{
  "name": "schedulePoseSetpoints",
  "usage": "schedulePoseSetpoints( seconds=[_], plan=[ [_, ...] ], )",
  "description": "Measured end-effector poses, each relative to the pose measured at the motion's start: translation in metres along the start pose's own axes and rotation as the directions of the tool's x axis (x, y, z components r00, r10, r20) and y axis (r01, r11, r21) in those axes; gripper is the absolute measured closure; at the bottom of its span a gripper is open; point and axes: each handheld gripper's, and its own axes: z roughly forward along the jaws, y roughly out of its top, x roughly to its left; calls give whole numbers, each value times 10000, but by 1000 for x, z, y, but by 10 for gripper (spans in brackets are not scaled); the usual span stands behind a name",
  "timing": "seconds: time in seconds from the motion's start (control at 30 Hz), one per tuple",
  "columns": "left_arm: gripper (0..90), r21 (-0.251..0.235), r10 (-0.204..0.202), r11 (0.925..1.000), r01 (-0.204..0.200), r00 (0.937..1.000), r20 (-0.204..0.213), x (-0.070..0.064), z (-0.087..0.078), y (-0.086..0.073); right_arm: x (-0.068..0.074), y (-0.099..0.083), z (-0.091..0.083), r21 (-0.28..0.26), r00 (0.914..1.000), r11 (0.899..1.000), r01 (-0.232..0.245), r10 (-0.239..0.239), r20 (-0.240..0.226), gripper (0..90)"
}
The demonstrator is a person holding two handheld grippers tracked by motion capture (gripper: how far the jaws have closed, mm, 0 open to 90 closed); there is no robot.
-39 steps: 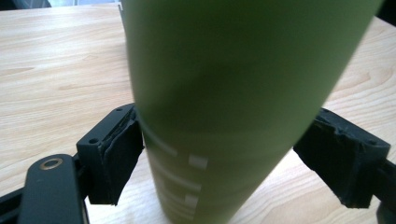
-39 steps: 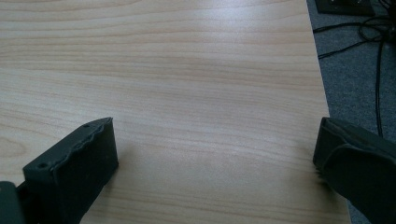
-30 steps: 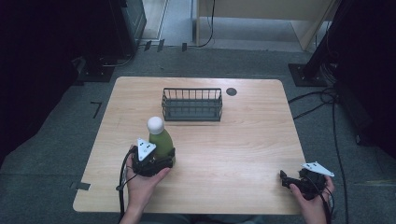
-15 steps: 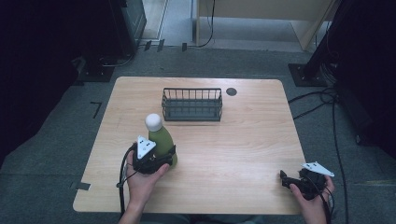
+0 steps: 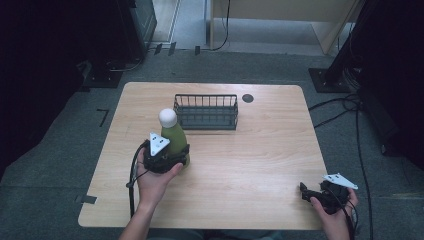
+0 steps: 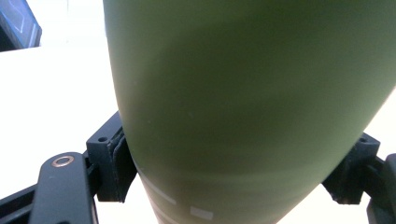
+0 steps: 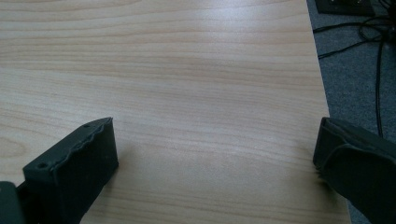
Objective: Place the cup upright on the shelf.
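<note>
A green bottle (image 5: pixel 175 136) with a round white cap (image 5: pixel 167 118) stands upright at the left middle of the wooden table (image 5: pixel 250 150). My left gripper (image 5: pixel 176 158) is shut on the bottle's lower body. In the left gripper view the green bottle (image 6: pixel 247 102) bulges between both jaws of the left gripper (image 6: pixel 233 175), and its base is out of frame. My right gripper (image 5: pixel 305 192) stands open near the table's front right corner. In the right gripper view the right gripper (image 7: pixel 215 154) has bare wood between its jaws.
A dark wire basket (image 5: pixel 206 111) stands at the back middle of the table, just beyond the bottle. A round dark cable hole (image 5: pixel 248 98) lies to its right. Cables (image 5: pixel 345 107) trail on the grey floor right of the table.
The left gripper has carried the bottle a little away from the person, toward the wire basket. The right gripper has stayed in place.
</note>
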Motion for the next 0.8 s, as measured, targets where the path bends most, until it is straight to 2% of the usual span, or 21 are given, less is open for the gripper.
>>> schedulePoseSetpoints(
  seconds=[0.37, 0.47, 0.53, 0.8],
  plan=[
    [209, -212, -52, 9998, 50, 10000, -72, 8, 10, 28, 0, 0, 0, 8, 10000, 10000, -9, 9, 10, 0],
    [209, -288, 140, 9995, -146, 9997, -188, 8, 13, 38, 0, 0, 0, -1, 10000, 10000, 6, -6, 17, 0],
    [209, -293, 151, 9994, -157, 9997, -207, 8, 14, 40, 0, 0, 0, 0, 10000, 10000, 15, -15, 13, 0],
    [209, -414, 217, 9989, -227, 9995, -238, 10, 23, 66, 0, 0, 0, 9, 10000, 10000, -8, 8, 12, 0]
  ],
)
